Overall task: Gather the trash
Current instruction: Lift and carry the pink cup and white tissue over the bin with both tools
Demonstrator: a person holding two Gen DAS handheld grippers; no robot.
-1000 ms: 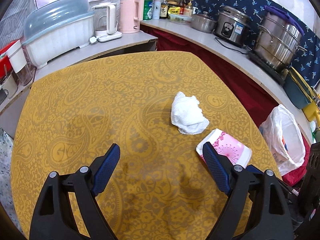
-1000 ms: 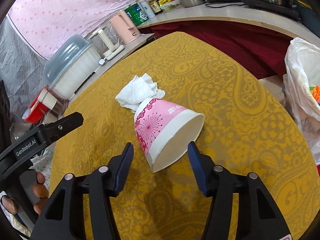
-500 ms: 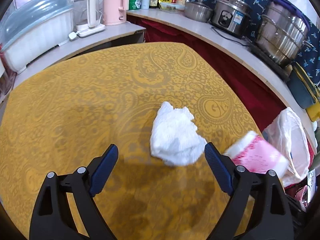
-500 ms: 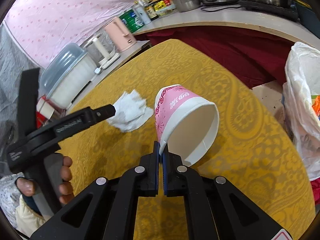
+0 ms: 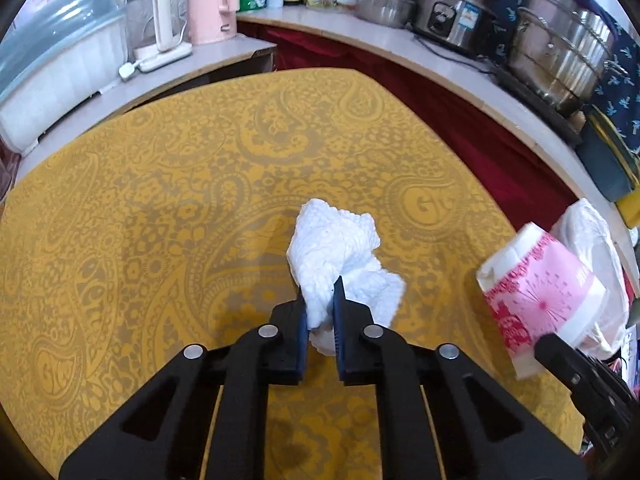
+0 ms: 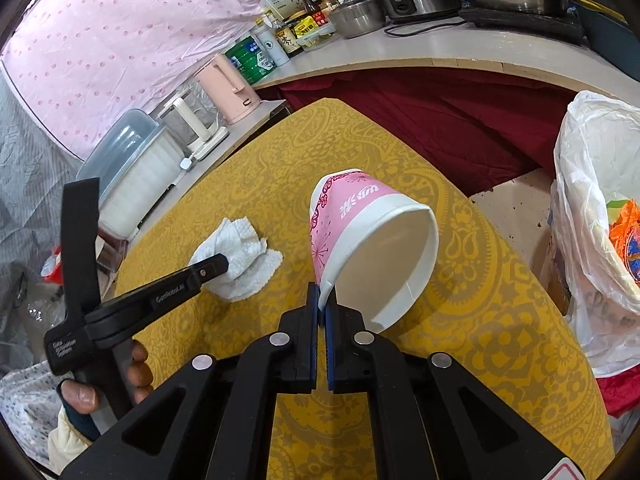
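Two pieces of trash are in play: one crumpled white paper towel (image 5: 340, 256) and one pink-and-white paper cup (image 6: 372, 248). The towel lies on the yellow patterned tablecloth (image 5: 180, 208), near the middle of the table, and the left gripper (image 5: 320, 300) has its two blue pads pressed together on the towel's near edge, a fold of the paper pinched between them. In the right wrist view the same gripper reaches in from the left, a hand (image 6: 104, 384) wrapped round its handle.

The cup is to the right of the towel and well apart from it. The right gripper (image 6: 323, 300) pinches the cup's rim, its two pads almost touching with only the thin paper wall between them. The cup is tilted on its side, open mouth toward the camera and base pointing away; it looks lifted clear of the cloth, though its far side is hidden.

Further right of the towel, past the table's edge, hangs one white plastic bag (image 6: 596, 216) with orange wrappers showing inside. Beyond the towel, on the counter, stand one pink kettle (image 5: 210, 4), one rice cooker (image 5: 452, 12) and one stacked steel steamer pot (image 5: 560, 44).
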